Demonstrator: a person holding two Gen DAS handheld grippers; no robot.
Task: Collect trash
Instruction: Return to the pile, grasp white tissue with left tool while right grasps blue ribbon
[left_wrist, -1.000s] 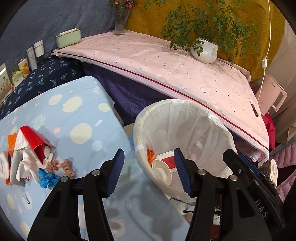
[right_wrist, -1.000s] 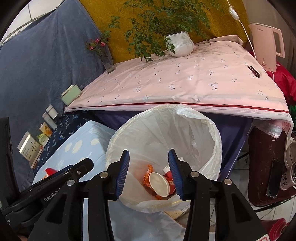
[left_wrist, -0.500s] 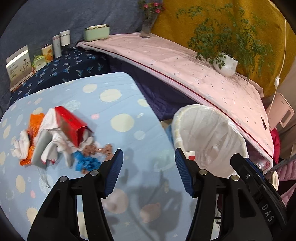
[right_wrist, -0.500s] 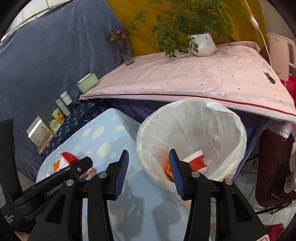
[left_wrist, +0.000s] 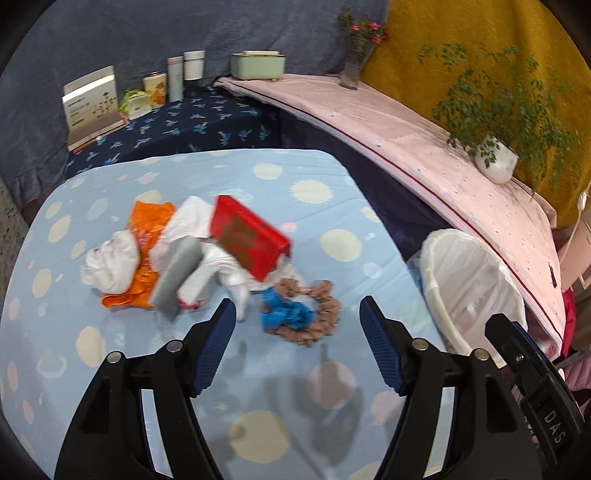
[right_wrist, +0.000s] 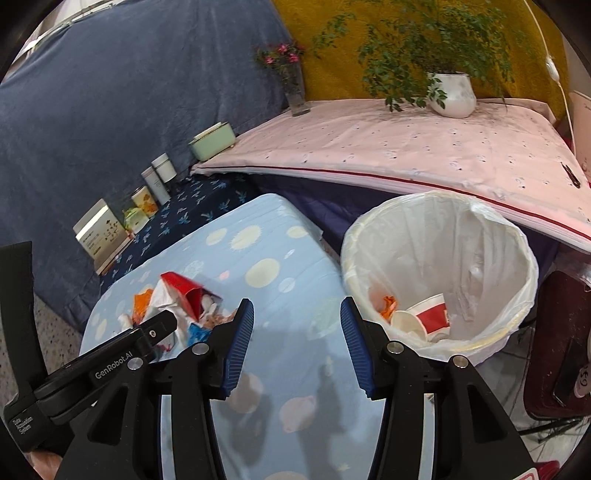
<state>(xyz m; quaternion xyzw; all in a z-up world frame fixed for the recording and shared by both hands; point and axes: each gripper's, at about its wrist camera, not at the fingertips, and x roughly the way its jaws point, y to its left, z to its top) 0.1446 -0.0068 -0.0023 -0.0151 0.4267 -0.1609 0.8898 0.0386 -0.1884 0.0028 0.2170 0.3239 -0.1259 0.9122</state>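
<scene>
Item 1, nearest: my left gripper (left_wrist: 297, 338), fingers spread, empty. A second ago it looked down into the bin; it has since swung left over the table (left_wrist: 332, 424), so I judge the last drop finished and a fresh pick starting.

Item 2: my right gripper (right_wrist: 297, 334), also spread and empty, now over the table's right edge rather than the bin.

Item 3: blue crumple (left_wrist: 284, 314) and brown frill (left_wrist: 323, 317), just beyond the left fingertips.

Item 4: trash pile (left_wrist: 177, 254) farther left, with a red carton (left_wrist: 249, 236), white wrappers and orange bag.

Item 5, right: bin (right_wrist: 517, 258), holding a paper cup (right_wrist: 430, 317).
</scene>
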